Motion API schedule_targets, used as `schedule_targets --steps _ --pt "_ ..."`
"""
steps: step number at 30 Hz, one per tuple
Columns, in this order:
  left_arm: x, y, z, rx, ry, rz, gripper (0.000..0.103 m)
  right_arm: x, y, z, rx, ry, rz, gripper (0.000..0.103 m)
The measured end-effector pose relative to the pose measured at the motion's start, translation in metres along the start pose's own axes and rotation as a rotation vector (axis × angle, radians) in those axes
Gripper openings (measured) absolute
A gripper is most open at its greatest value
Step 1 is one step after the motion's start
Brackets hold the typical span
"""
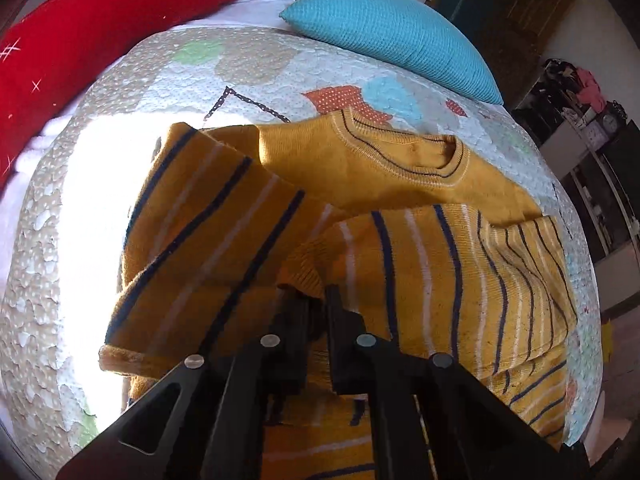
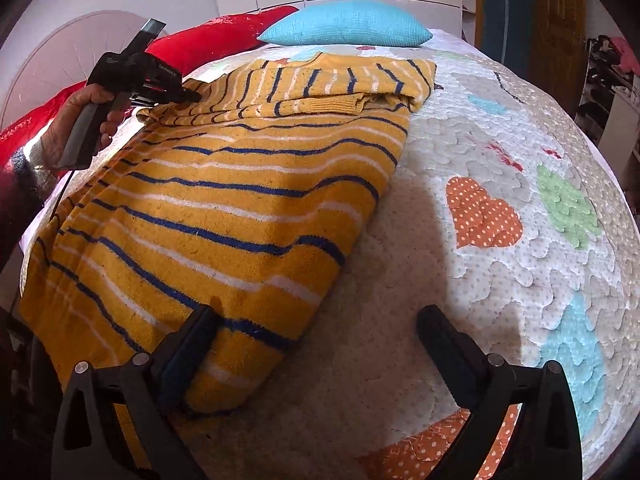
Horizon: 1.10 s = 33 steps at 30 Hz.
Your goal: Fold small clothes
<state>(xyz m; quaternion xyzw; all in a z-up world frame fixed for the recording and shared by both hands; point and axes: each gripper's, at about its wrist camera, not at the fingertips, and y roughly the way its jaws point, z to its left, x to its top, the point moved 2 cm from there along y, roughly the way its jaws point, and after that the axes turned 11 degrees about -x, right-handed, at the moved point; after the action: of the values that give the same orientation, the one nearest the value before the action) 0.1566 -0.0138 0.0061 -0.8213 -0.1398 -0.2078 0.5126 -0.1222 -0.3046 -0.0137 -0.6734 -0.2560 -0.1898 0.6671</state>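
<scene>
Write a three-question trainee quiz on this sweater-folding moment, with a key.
1. True or false: the right gripper grips the yellow striped sweater.
2. Which pillow lies beyond the sweater's collar: A red, B turquoise, C green?
3. Fill in: the left gripper is ____ on a sleeve cuff.

Key: 1 false, its jaws stand wide open, one finger beside the hem; 2 B; 3 shut.
</scene>
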Motion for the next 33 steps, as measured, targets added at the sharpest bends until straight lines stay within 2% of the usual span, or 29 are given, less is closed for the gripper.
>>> schedule_targets --steps 4,5,7,9,12,13,14,16,17,20,23,26,29,32,33 --pt "0.009 -0.019 0.018 0.033 -0.065 -0.066 0.006 -0.001 0.001 -0.001 0.004 -0.004 -0.007 0.103" --pt "0.010 -0.021 0.025 0.102 -0.067 -0.074 0.005 -0.001 0.001 -0.001 0.004 -0.004 -0.010 0.103" --pt "0.010 -0.019 0.035 0.147 -0.075 -0.069 0.006 -0.001 0.001 0.000 0.001 -0.003 -0.015 0.103" --pt "0.006 -0.018 0.040 0.130 -0.097 -0.046 0.009 -0.001 0.001 0.000 -0.002 -0.004 -0.018 0.103" --pt "-0.004 -0.038 0.033 0.114 -0.078 -0.074 0.015 -0.003 0.001 0.003 -0.018 -0.019 -0.032 0.103" --pt "-0.009 -0.048 0.028 0.102 -0.069 -0.086 0.026 -0.004 0.001 0.005 -0.025 -0.026 -0.039 0.103" --pt "-0.016 -0.059 0.023 0.091 -0.062 -0.105 0.043 -0.005 0.000 0.005 -0.032 -0.030 -0.047 0.103" --pt "-0.035 -0.086 0.015 0.084 -0.052 -0.151 0.062 -0.006 0.000 0.005 -0.037 -0.027 -0.051 0.103" --pt "-0.045 -0.100 0.011 0.080 -0.041 -0.174 0.068 -0.005 -0.001 0.004 -0.037 -0.021 -0.045 0.103" --pt "-0.084 -0.136 0.005 0.074 -0.007 -0.202 0.074 -0.002 -0.004 0.002 -0.028 0.009 0.009 0.103" --pt "-0.127 -0.162 0.010 0.029 -0.038 -0.176 0.076 -0.002 -0.014 -0.002 0.044 0.063 0.049 0.103" --pt "-0.171 -0.171 0.022 -0.049 -0.122 -0.137 0.076 -0.007 -0.024 -0.007 0.163 0.140 0.066 0.102" --pt "-0.212 -0.167 0.026 -0.130 -0.179 -0.103 0.076 -0.016 -0.027 -0.009 0.293 0.231 0.095 0.101" --pt "-0.241 -0.157 0.021 -0.238 -0.220 -0.081 0.075 -0.025 -0.028 -0.008 0.405 0.307 0.116 0.100" --pt "-0.249 -0.155 0.018 -0.252 -0.224 -0.084 0.075 -0.026 -0.028 -0.007 0.436 0.326 0.123 0.100"
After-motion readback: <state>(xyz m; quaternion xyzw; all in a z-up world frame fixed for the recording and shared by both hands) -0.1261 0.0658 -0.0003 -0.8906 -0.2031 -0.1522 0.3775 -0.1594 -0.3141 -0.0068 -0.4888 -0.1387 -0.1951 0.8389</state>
